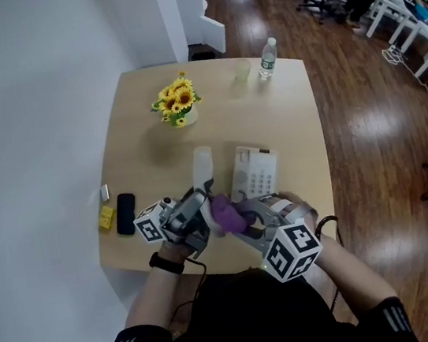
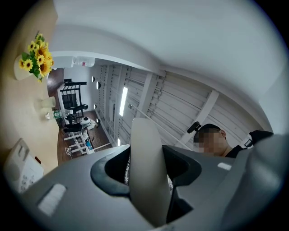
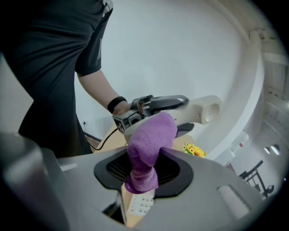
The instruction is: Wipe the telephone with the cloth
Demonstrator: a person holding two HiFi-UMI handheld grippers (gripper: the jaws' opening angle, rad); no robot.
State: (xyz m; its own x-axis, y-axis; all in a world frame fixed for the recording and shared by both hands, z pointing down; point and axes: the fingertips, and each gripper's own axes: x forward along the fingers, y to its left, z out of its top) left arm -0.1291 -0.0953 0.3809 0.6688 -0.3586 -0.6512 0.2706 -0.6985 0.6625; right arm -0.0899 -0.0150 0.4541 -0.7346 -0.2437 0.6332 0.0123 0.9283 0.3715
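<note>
1. Pale wood makes up the bench [image 1: 295, 114], which stands against a white wall with dark plank floor on its other side. The telephone base [image 1: 252, 172] lies near the person's edge of it, keypad up.
2. Beyond the base stand a pot of sunflowers [image 1: 176, 102] and a water bottle [image 1: 266, 58]. Well to the left of the base, by the bench edge, lie a black object [image 1: 125, 214] and a yellow block [image 1: 106, 216].
3. The left hand-held gripper [image 1: 200, 198] is clamped on the white handset [image 1: 202, 162], which is held clear of the base and just to its left. About half of the handset sticks out past the jaws.
4. The right hand-held gripper [image 1: 241, 219] is clenched on the purple cloth [image 1: 225, 213]. A bunched wad of it stands out past the jaws, just on the person's side of the base and close against the held end of the handset. Whether cloth and plastic actually touch cannot be told.
5. The step in hand looks like wiping the handset, with the base yet to be done.
6. The handset should handle as light, stiff and smooth plastic, so it may twist or slide under sideways rubbing. A hold across its narrow middle, as now, leaves both ends free to wipe.
7. The cloth is soft and limp. Pinched at 1 end, only the wad near the jaws can press firmly, while looser folds would just drag.
</note>
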